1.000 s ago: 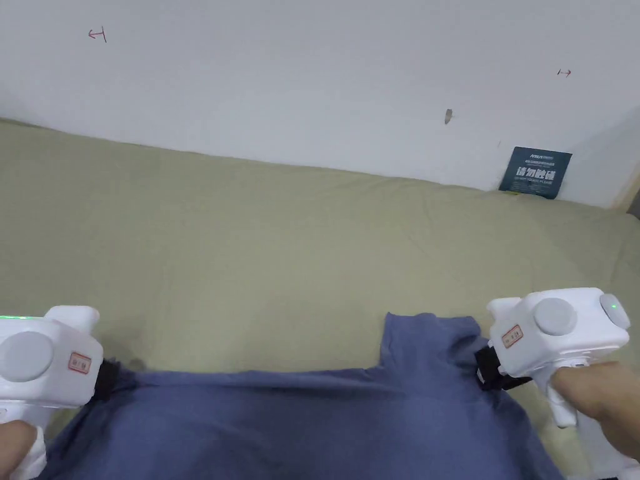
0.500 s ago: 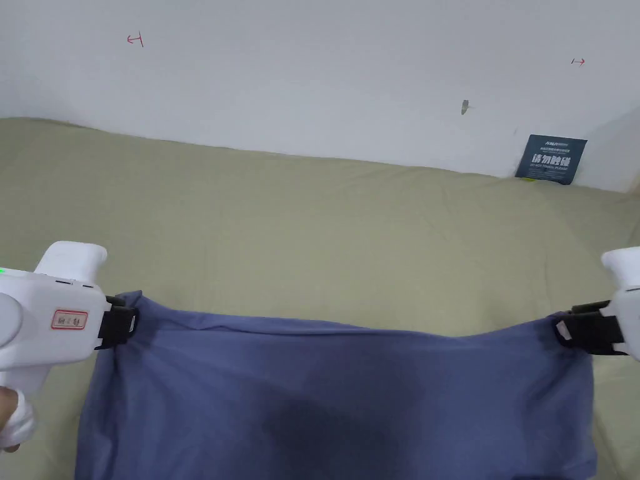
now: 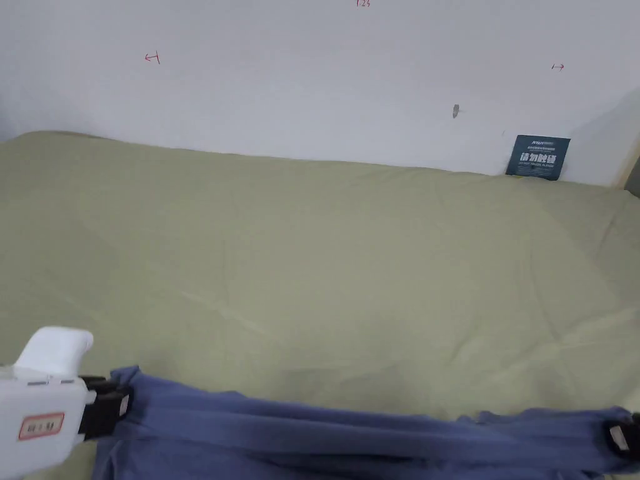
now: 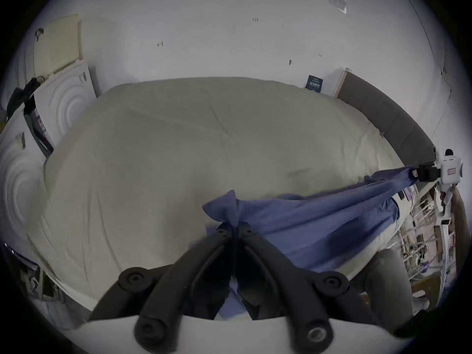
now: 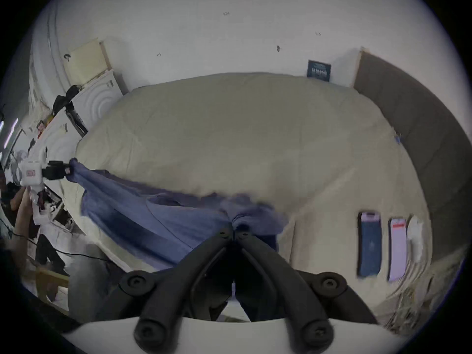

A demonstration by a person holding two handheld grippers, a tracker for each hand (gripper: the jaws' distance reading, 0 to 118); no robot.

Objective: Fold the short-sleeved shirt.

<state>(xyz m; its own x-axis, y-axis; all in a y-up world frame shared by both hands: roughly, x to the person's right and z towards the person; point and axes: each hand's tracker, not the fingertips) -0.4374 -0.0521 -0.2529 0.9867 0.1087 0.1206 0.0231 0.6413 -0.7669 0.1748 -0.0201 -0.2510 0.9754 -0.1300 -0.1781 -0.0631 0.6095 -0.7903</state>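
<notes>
A blue short-sleeved shirt (image 3: 350,431) hangs stretched wide at the near edge of the olive bed (image 3: 325,250), off the sheet. My left gripper (image 3: 122,403) is shut on its left end, and in the left gripper view the cloth (image 4: 293,219) bunches out between the closed jaws (image 4: 233,228). My right gripper (image 3: 625,437) is shut on the right end at the frame's edge. In the right gripper view the shirt (image 5: 143,214) runs from my own jaws (image 5: 233,229) over to the left gripper (image 5: 65,171). The right gripper (image 4: 415,173) also shows far off in the left gripper view.
A dark blue sign (image 3: 537,157) leans against the white wall at the bed's far right. Two phones (image 5: 370,244) and a white item lie on the bed's right side. A grey headboard (image 5: 421,140) borders the right; boxes and clutter (image 4: 61,99) stand to the left.
Both grippers moved apart and back toward the person, pulling the shirt taut. It went from lying spread on the bed to a narrow hanging band at the near edge.
</notes>
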